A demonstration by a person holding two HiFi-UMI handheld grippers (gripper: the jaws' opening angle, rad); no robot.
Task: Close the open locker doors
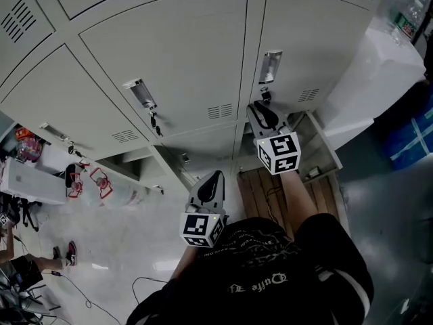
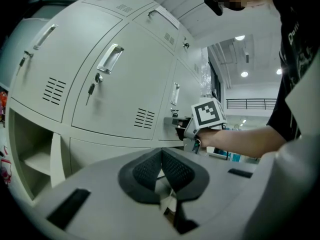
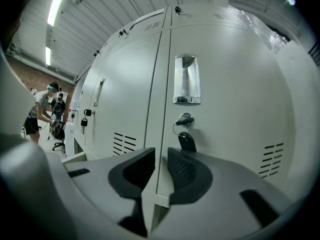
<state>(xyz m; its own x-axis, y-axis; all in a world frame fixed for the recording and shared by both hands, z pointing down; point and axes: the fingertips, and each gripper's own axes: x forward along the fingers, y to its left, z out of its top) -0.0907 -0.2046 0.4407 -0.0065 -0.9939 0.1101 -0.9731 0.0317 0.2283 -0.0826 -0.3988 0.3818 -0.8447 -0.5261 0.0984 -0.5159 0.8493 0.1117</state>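
Observation:
A bank of grey lockers fills the head view. My right gripper is up against the right-hand locker door, just under its chrome handle and the key hanging in the lock. Its jaws stand a little apart with nothing gripped, and the seam at that door's left edge runs behind the gap. The door lies flush with its neighbours. My left gripper hangs lower and farther back, shut and empty. It faces the middle door and sees the right gripper.
Below the closed doors, open compartments show a shelf. Another open bay is at the lower right. Wooden planks lie on the floor by my legs. Bags and clutter sit at the left. A person stands far off.

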